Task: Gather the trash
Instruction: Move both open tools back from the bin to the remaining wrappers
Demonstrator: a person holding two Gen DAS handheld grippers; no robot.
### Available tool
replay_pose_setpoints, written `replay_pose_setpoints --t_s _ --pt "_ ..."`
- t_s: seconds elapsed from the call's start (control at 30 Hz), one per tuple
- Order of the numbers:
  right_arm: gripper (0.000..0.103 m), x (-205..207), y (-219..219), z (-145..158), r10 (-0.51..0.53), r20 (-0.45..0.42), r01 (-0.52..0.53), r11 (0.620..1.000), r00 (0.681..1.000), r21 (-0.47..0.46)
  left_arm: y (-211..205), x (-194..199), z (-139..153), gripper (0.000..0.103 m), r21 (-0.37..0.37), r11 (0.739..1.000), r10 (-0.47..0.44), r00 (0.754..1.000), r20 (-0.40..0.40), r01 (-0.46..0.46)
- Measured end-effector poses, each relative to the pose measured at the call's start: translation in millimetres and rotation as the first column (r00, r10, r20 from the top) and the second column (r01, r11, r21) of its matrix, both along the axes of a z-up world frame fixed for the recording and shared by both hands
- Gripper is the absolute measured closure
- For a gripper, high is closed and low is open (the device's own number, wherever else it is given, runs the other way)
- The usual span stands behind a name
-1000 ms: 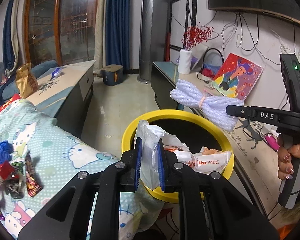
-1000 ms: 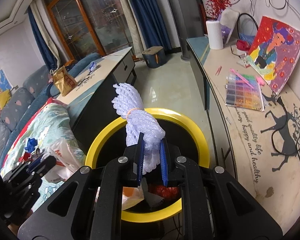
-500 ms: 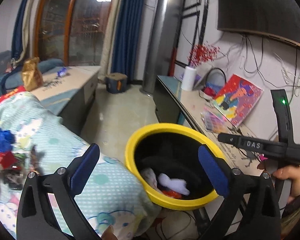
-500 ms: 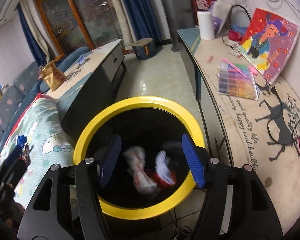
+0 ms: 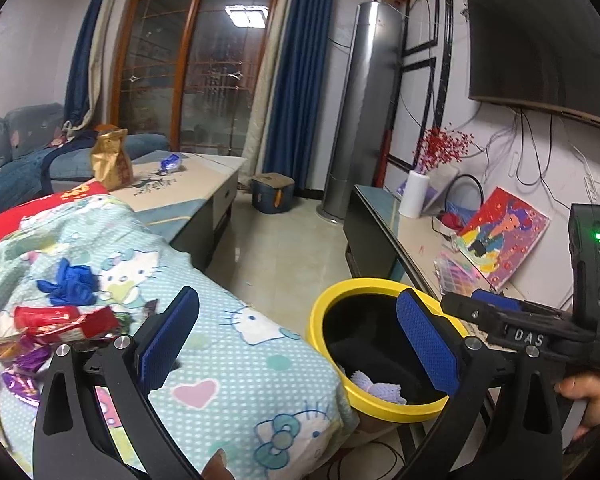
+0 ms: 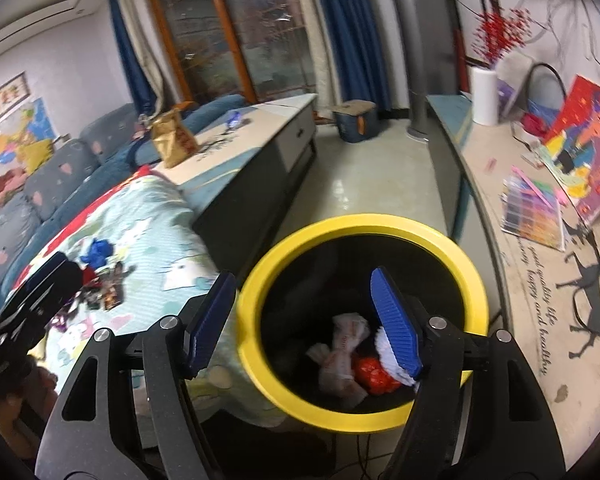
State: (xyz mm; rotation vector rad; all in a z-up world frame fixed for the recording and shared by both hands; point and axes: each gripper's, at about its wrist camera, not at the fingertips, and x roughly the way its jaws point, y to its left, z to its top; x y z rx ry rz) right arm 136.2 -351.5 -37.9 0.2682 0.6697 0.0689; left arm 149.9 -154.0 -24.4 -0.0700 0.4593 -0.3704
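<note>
A yellow-rimmed black bin (image 5: 332, 300) (image 6: 452, 252) stands between the bed and the low cabinet. Inside it lie a white plastic wrapper (image 6: 342, 348), a red piece (image 6: 374, 376) and a pale foam net (image 5: 374, 388) (image 6: 386, 354). My left gripper (image 5: 296, 340) hangs wide open over the bed's edge, nothing between its blue pads. My right gripper (image 6: 304, 320) hovers above the bin's left rim, its jaws still opening and holding nothing. Loose trash remains on the cartoon-print blanket: a blue glove (image 5: 68, 284) (image 6: 96, 250), a red packet (image 5: 64, 320) and purple wrappers (image 5: 20, 364).
A coffee table (image 5: 188, 196) with a gold snack bag (image 5: 110, 160) stands behind the bed. The low cabinet (image 6: 540, 280) at right carries a painting (image 5: 504, 236), a bead sheet (image 6: 534, 216) and a white roll (image 6: 485, 96). A blue box (image 5: 272, 194) sits on the tiled floor.
Both grippers opened and let go of their loads: the white wrapper and the foam net dropped into the bin. Both hands then drew back and up, swinging toward the bed.
</note>
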Motion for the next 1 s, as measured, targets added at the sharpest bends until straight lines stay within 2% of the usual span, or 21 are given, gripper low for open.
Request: replay_pose_setpoints --t_s 0.3,0.6,1.0 --pt "0.040 -8.0 33.3 13.4 0.096 0.051 -0.095 0.995 0.994 -0.032 36.7 -11.7 12.6 0.007 -0.037 0.995 0.089 0.995 0.032 -0.088" --pt "0.040 -10.8 65.9 20.1 0.181 0.061 -0.177 0.983 0.982 -0.056 67.8 -19.4 21.8 0.007 -0.035 0.984 0.176 0.982 0.066 -0.173" --pt "0.039 -5.9 115.5 34.4 0.309 0.082 -0.304 0.950 0.947 -0.074 113.5 -29.4 25.6 0.007 -0.038 0.960 0.278 0.957 0.078 -0.276"
